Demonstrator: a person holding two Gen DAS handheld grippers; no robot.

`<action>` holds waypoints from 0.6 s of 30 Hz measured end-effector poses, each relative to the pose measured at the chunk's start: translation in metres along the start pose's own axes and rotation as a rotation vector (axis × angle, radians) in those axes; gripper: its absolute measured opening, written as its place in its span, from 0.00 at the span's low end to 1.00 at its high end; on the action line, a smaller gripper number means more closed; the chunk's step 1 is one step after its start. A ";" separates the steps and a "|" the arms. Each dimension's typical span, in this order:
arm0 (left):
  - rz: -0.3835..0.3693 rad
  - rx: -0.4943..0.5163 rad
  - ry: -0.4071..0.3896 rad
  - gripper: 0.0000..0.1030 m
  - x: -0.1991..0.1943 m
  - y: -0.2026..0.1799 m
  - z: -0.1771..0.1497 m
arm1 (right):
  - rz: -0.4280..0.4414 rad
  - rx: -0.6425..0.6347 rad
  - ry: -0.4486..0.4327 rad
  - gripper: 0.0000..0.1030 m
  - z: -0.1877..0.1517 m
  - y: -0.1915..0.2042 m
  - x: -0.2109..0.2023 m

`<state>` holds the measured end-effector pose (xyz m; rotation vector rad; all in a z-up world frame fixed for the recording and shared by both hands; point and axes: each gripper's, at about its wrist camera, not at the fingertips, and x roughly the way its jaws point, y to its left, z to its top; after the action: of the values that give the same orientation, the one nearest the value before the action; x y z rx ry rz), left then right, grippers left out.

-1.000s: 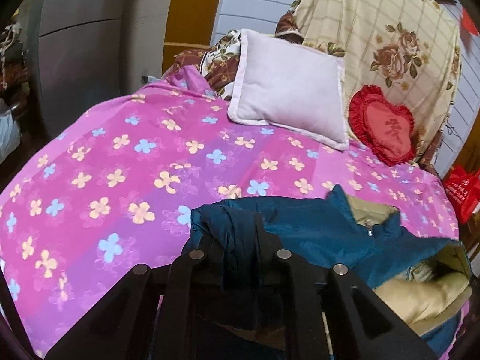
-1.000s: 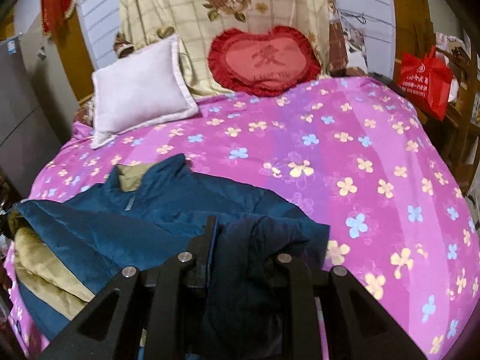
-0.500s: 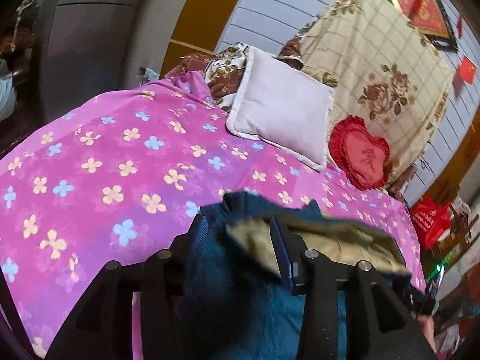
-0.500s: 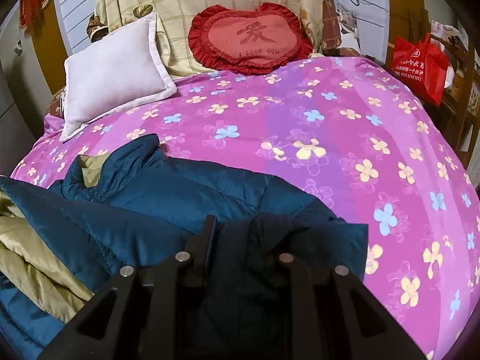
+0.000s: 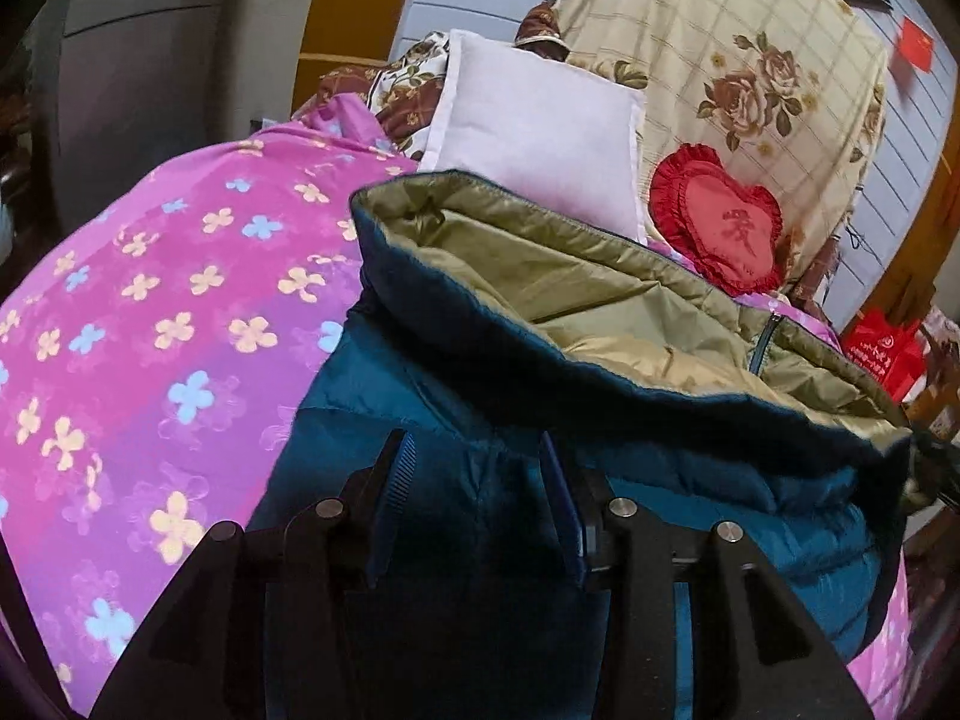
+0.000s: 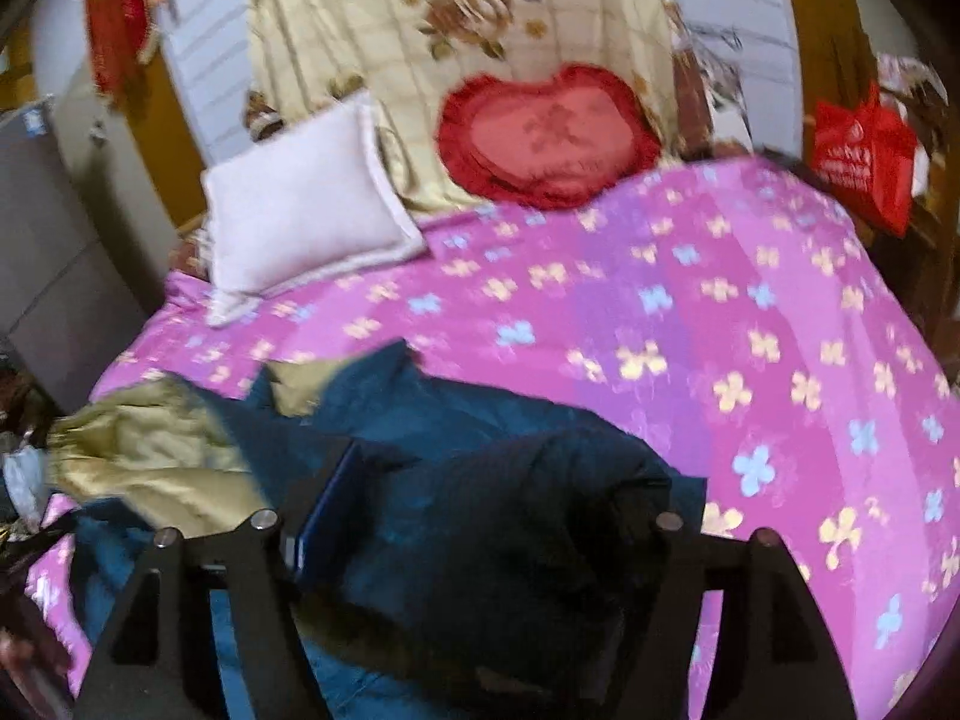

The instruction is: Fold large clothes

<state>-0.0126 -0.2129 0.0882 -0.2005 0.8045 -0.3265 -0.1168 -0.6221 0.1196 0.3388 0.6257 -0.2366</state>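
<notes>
A large quilted teal-blue padded jacket with an olive-green lining [image 5: 540, 312] lies across the near part of the bed covered by a pink-and-purple flowered sheet [image 5: 150, 312], and both tongs have hold of it. The left tongs [image 5: 474, 498] pinch a bunched ridge of the teal shell between their fingers, holding that side raised so that the lining faces up and the jacket's edge stands as a rim; this looks like a lift meant to carry one part over the rest. The right tongs [image 6: 474, 516] sit over a dark, heaped fold of the same jacket with fabric filling the wide gap between the fingers, so they seem to grip a thick bundle, though blur in that view makes the firmness of the hold uncertain. Holding two separate points probably keeps the bulky, slippery garment spread while it is turned. A white square pillow [image 5: 540, 132] and a red heart-shaped frilled cushion [image 5: 720, 222] rest at the head of the bed, well apart from the jacket.
</notes>
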 end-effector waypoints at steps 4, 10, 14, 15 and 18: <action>0.027 0.001 0.020 0.23 0.014 0.001 0.000 | 0.020 -0.068 -0.098 0.80 -0.003 0.025 -0.040; 0.032 -0.018 0.027 0.23 0.020 0.005 -0.001 | 0.126 -0.214 -0.141 0.84 -0.021 0.076 -0.069; 0.031 -0.022 0.013 0.23 0.019 0.004 0.001 | 0.168 -0.381 0.013 0.83 -0.048 0.126 -0.030; 0.035 -0.018 0.014 0.23 0.020 0.004 0.002 | 0.168 -0.409 0.030 0.82 -0.053 0.136 -0.018; 0.043 -0.020 0.021 0.23 0.027 0.008 0.004 | 0.134 -0.418 0.078 0.74 -0.053 0.160 0.030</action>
<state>0.0092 -0.2152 0.0703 -0.1983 0.8323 -0.2804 -0.0715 -0.4587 0.0990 -0.0132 0.7087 0.0388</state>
